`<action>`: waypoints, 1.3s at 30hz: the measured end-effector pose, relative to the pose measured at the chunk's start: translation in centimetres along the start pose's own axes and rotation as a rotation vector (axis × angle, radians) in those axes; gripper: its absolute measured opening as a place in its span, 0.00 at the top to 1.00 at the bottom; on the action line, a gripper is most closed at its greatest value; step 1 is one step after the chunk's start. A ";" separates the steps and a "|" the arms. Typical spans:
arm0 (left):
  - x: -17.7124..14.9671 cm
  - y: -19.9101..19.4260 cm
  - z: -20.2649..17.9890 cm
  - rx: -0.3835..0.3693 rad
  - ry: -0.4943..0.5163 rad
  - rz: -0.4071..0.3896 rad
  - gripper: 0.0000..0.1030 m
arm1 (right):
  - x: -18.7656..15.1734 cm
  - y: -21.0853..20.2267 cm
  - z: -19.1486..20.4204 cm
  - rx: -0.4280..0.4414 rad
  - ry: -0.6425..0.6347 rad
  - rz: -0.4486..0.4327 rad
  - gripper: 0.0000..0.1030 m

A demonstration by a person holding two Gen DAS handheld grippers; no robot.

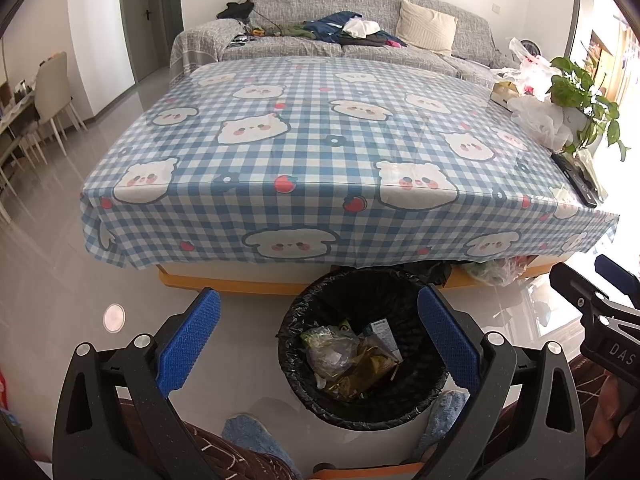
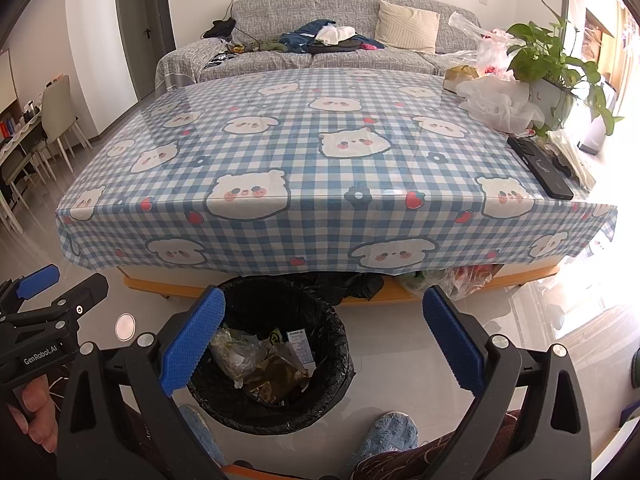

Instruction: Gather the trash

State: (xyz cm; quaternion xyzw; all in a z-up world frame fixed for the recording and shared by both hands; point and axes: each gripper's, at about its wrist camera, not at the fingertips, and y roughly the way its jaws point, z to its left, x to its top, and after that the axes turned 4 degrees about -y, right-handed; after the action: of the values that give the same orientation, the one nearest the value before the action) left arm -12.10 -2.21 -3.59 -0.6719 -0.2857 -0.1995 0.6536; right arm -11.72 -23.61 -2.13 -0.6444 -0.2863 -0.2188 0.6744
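Note:
A round bin with a black liner [image 1: 304, 312] [image 2: 336, 332] stands on the floor in front of the table. Crumpled wrappers [image 1: 352, 356] [image 2: 260, 364] lie inside it. My left gripper [image 1: 320, 340] hovers open above the bin, nothing between its blue pads. My right gripper [image 2: 324, 344] is open and empty too, just right of the bin. Each gripper shows at the edge of the other's view: the right gripper [image 1: 600, 308] and the left gripper [image 2: 48, 300]. The table [image 1: 304, 148] [image 2: 304, 152] wears a blue checked cloth with bear faces.
White plastic bags [image 1: 540, 116] [image 2: 500, 104], a potted plant [image 1: 584, 92] [image 2: 548, 56] and a black remote [image 1: 576, 178] [image 2: 540, 168] crowd the table's right side. More bags [image 2: 448, 278] sit under the table. A grey sofa [image 1: 340, 40] stands behind, chairs [image 1: 52, 96] at left. Blue slippers [image 2: 384, 432] rest by the bin.

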 end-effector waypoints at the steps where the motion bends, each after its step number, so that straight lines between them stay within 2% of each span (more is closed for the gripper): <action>1: 0.0 0.0 0.0 -0.001 0.000 0.001 0.06 | 0.0 0.0 0.0 0.001 0.000 0.000 0.07; 10: -0.1 -0.1 -0.3 -0.010 -0.004 0.002 0.06 | 0.0 0.0 0.0 0.000 -0.001 0.000 0.07; 15: -0.2 0.3 -0.3 -0.022 -0.008 0.028 0.06 | 0.0 0.0 0.0 0.000 0.000 0.000 0.07; 39: 0.0 0.0 0.0 -0.024 0.006 0.001 0.06 | 0.0 0.0 0.1 0.000 0.000 0.000 0.07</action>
State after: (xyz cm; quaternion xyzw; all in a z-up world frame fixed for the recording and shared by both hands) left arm -12.06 -2.24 -3.56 -0.6792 -0.2811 -0.2048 0.6464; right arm -11.74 -23.55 -2.13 -0.6445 -0.2863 -0.2188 0.6743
